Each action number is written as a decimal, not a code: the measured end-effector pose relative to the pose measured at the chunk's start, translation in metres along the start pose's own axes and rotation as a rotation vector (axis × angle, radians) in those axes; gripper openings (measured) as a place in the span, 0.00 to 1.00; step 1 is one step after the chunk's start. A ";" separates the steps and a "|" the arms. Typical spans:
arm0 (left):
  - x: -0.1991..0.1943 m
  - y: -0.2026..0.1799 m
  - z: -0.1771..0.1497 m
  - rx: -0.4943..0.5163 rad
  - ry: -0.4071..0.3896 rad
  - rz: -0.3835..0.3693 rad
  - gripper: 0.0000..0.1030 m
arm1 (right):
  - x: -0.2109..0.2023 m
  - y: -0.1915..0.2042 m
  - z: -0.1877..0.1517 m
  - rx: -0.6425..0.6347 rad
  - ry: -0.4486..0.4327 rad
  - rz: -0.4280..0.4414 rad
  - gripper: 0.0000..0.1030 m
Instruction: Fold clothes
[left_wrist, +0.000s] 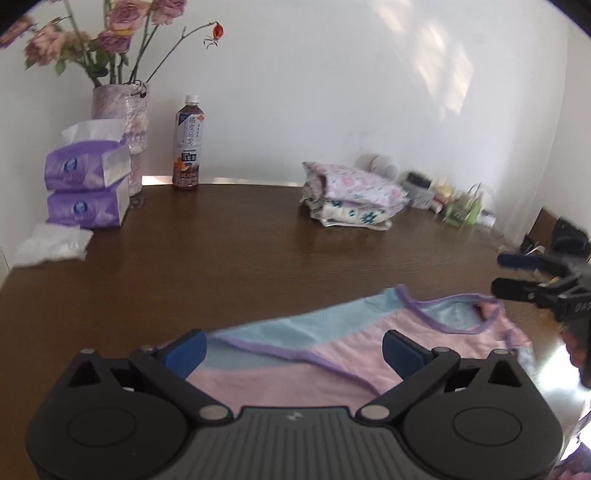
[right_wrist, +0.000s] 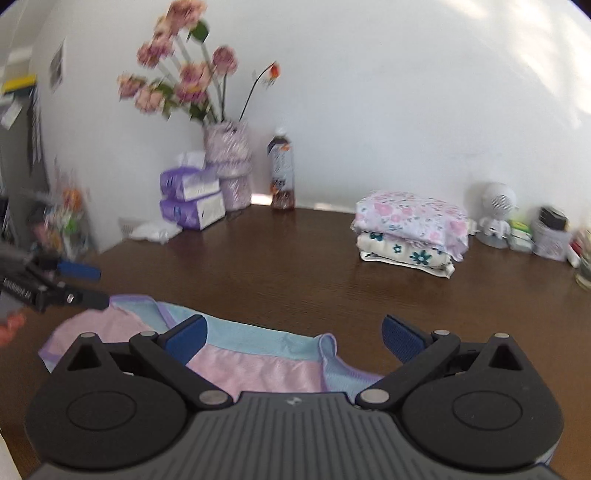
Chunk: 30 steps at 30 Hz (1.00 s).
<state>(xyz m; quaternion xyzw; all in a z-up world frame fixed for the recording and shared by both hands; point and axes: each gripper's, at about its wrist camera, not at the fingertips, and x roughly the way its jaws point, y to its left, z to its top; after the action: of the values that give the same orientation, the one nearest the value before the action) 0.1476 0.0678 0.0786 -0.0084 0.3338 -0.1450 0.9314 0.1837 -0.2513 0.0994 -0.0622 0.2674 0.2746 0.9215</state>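
Pink and light-blue underwear with purple trim (left_wrist: 295, 350) lies spread flat on the dark brown wooden table (left_wrist: 240, 251), at the near edge, directly under both cameras. In the left wrist view the left gripper (left_wrist: 294, 349) has its blue-padded fingers (left_wrist: 186, 350) wide apart above the cloth and holds nothing. The right gripper (right_wrist: 294, 341) also stands wide apart over the same garment (right_wrist: 255, 365), with nothing between its pads. Each gripper shows in the other's view: the right one at 3 o'clock in the left view (left_wrist: 517, 275), with its fingers a little apart just beside the garment's waistband; the left one at 9 o'clock in the right view (right_wrist: 83, 286), near the pink corner of the cloth.

Further out on the table, at about 1 o'clock, a stack of folded floral clothes (right_wrist: 410, 230) lies well apart from the underwear. At 11 o'clock, two purple tissue packs (left_wrist: 86, 186) are stacked, with crumpled white tissue (left_wrist: 53, 243) just beside them. Behind them is a lilac vase with dried pink roses (left_wrist: 122, 107), and near it an upright bottle of dark tea with a white cap (left_wrist: 187, 146).

At 2 o'clock, against the plain white wall (left_wrist: 351, 81), a small white round device (right_wrist: 496, 210) stands beside some blurred small containers (right_wrist: 550, 236). Patches of sunlight fall on the wall.
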 end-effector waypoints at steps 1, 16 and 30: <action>0.009 0.004 0.008 0.022 0.020 0.017 0.97 | 0.012 -0.002 0.006 -0.031 0.034 0.004 1.00; 0.111 0.042 0.028 0.237 0.277 0.010 0.54 | 0.139 -0.015 0.022 -0.279 0.391 0.086 0.64; 0.126 0.052 0.036 0.381 0.408 -0.176 0.25 | 0.160 -0.040 0.021 -0.216 0.486 0.197 0.29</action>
<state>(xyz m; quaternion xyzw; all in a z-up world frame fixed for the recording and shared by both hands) 0.2768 0.0800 0.0228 0.1669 0.4788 -0.2838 0.8138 0.3277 -0.2035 0.0312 -0.1979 0.4543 0.3666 0.7874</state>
